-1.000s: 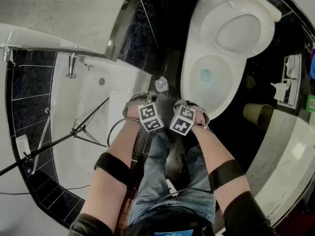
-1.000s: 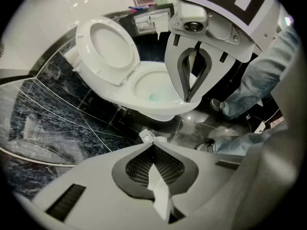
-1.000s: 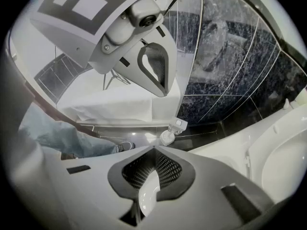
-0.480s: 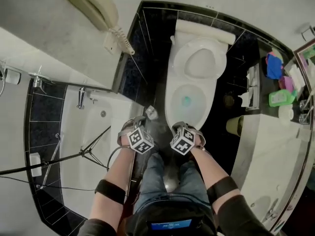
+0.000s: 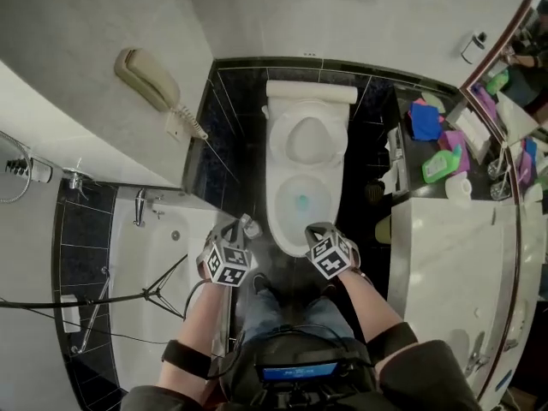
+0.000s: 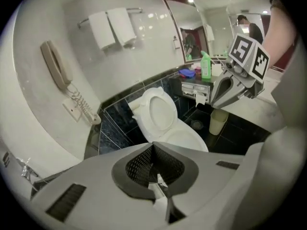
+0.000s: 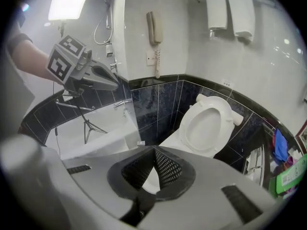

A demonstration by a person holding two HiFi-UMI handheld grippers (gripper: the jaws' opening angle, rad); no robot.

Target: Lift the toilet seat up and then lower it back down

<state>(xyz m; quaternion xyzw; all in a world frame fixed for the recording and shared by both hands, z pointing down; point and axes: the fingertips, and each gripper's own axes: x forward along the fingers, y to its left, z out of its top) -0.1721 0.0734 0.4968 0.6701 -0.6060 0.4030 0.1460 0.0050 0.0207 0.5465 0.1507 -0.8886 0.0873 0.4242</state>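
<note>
Both claws are pressed together on nothing: the left gripper [image 5: 246, 224] and the right gripper [image 5: 313, 229], two in all, are held side by side at the near end of the toilet bowl [image 5: 278, 214]. One toilet seat [image 5: 279, 139] is here, a glossy white oval ring standing raised against the cistern, well away from the jaws. Its long axis runs up the back wall. Two towels [image 7: 217, 11] hang above, and there is one wall phone [image 5: 145, 77] and one bin [image 6: 218, 121].

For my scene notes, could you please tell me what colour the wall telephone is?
The wall telephone is beige, clearest in the head view.
</note>
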